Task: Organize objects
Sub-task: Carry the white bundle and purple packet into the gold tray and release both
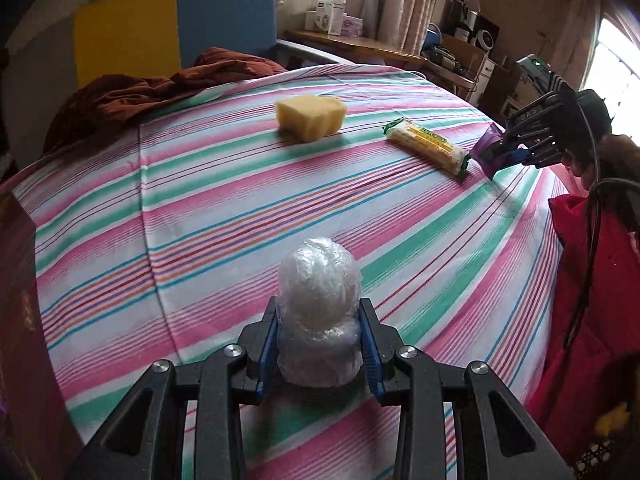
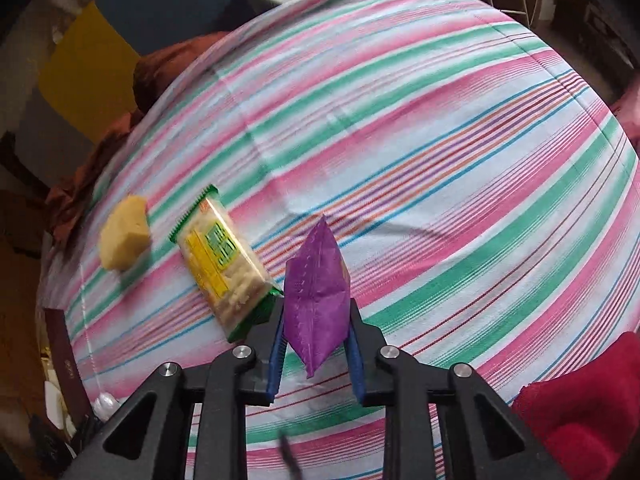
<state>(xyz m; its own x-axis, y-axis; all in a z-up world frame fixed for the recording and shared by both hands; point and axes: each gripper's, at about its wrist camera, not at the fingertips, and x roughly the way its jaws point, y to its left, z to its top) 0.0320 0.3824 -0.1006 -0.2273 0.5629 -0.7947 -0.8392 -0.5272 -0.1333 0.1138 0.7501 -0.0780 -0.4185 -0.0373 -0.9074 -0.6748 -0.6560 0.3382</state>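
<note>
My left gripper (image 1: 319, 320) is shut on a clear plastic-wrapped white bundle (image 1: 318, 300) just above the striped cloth at its near edge. My right gripper (image 2: 316, 320) is shut on a purple packet (image 2: 316, 288), held over the cloth beside a cracker pack (image 2: 224, 264). In the left wrist view the right gripper (image 1: 490, 156) with the purple packet (image 1: 489, 142) is at the far right, next to the cracker pack (image 1: 426, 146). A yellow sponge (image 1: 310, 116) lies further back; it also shows in the right wrist view (image 2: 124, 238).
The striped cloth (image 1: 200, 220) covers the whole surface. A brown garment (image 1: 152, 92) lies bunched at the back left. A dark red box (image 1: 20, 300) stands at the left edge. A red sleeve (image 1: 592, 280) is at the right. A blue chair (image 1: 226, 12) stands behind.
</note>
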